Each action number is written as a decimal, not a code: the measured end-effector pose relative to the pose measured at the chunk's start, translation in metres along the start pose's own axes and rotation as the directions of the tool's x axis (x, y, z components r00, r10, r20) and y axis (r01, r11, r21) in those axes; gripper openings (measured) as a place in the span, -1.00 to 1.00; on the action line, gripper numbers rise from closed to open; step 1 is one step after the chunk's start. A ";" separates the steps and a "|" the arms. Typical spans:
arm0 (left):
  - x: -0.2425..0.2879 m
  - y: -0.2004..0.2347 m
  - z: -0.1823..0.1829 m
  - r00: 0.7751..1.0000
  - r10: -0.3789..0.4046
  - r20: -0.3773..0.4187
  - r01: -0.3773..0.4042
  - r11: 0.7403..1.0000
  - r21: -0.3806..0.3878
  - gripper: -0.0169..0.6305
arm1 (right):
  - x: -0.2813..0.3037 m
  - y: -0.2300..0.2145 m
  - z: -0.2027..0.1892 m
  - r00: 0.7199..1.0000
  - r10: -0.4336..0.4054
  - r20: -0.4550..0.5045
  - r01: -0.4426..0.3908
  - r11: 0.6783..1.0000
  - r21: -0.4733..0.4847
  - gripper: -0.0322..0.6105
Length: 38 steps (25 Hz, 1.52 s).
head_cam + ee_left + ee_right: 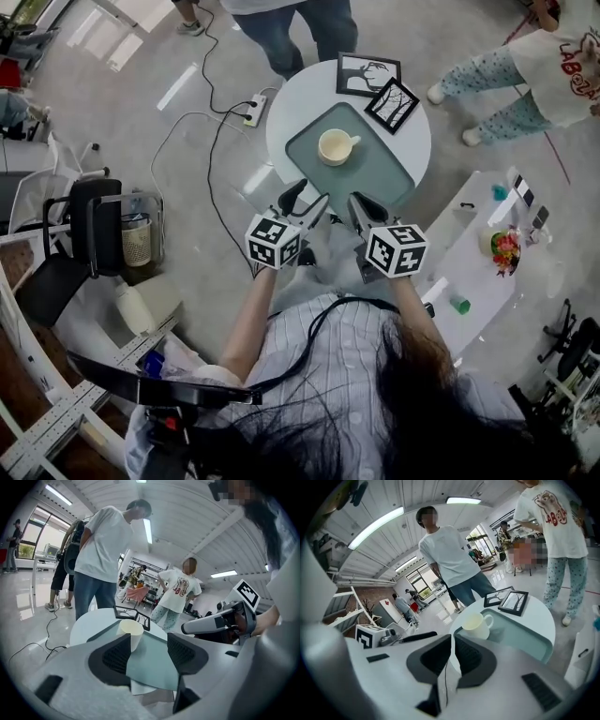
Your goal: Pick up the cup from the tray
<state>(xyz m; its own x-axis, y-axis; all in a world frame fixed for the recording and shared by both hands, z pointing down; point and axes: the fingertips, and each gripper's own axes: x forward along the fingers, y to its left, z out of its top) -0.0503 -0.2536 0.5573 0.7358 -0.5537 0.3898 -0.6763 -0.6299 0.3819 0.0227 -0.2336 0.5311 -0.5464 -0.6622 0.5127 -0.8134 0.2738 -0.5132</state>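
A cream cup (337, 146) with a handle stands upright on a grey-green tray (380, 173) on the round white table (300, 103). Both grippers hover at the table's near edge, short of the tray. My left gripper (307, 200) is open with nothing between its pads; in the left gripper view (149, 641) the cup (131, 631) shows just beyond the left pad, apart from it. My right gripper (359, 204) is shut on nothing; in the right gripper view (453, 639) the cup (476, 626) stands ahead on the tray (520, 634), its handle to the right.
Two black picture frames (367, 75) (392, 104) lie on the table behind the tray. People stand beyond the table (300, 33) and at the right (525, 84). A power strip (253, 110) with cables lies on the floor. A white side table (473, 258) stands right, black chairs (84, 234) left.
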 end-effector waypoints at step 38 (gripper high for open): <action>0.169 0.071 -0.029 0.991 0.088 -0.103 -0.063 0.973 0.222 0.52 | 0.051 -0.106 0.000 0.985 0.001 -0.173 0.021 0.992 0.126 -0.77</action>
<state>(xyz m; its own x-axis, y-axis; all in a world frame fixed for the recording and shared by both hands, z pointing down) 0.0253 -0.3762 0.6747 0.6661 -0.5479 0.5060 -0.6971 -0.6986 0.1611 0.0811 -0.2959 0.6115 -0.5733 -0.5315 0.6236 -0.7933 0.1696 -0.5848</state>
